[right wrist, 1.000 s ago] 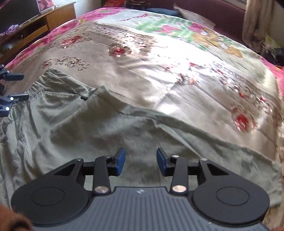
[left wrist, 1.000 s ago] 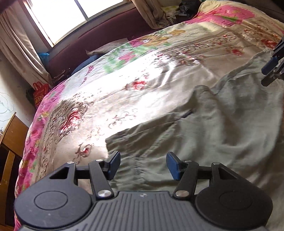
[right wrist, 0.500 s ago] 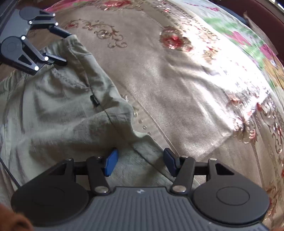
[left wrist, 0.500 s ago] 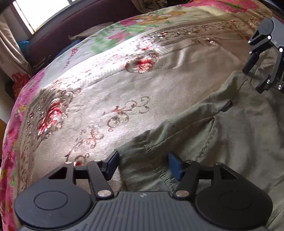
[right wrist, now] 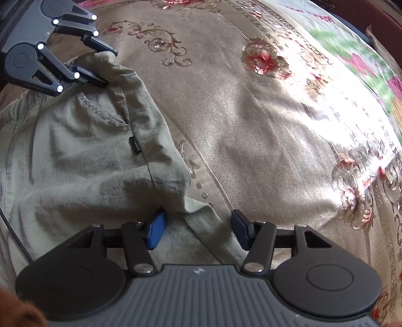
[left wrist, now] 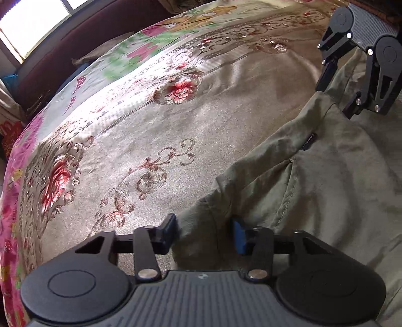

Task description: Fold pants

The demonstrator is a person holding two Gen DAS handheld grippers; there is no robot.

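Olive-green pants [left wrist: 326, 181] lie spread on a flowered bedspread [left wrist: 150, 113]. My left gripper [left wrist: 204, 232] is open, its jaws straddling the waistband corner of the pants. In the right wrist view the pants [right wrist: 88, 156] fill the left side, with a small dark label [right wrist: 135, 145] on the side seam. My right gripper [right wrist: 196, 230] is open, its jaws either side of the pants' far edge, low on the cloth. The left gripper also shows in the right wrist view [right wrist: 106, 69], and the right gripper in the left wrist view [left wrist: 335, 100].
The bedspread [right wrist: 276, 125] stretches beyond the pants, beige with red flowers and pink borders. A dark maroon headboard or sofa back [left wrist: 75, 45] and a bright window [left wrist: 32, 22] lie beyond the bed. A pillow edge [left wrist: 88, 55] rests at the far side.
Both grippers have dropped lower and moved in toward the pants' far edge. The left now straddles the waistband corner, the right the edge farther along. Both stay open.
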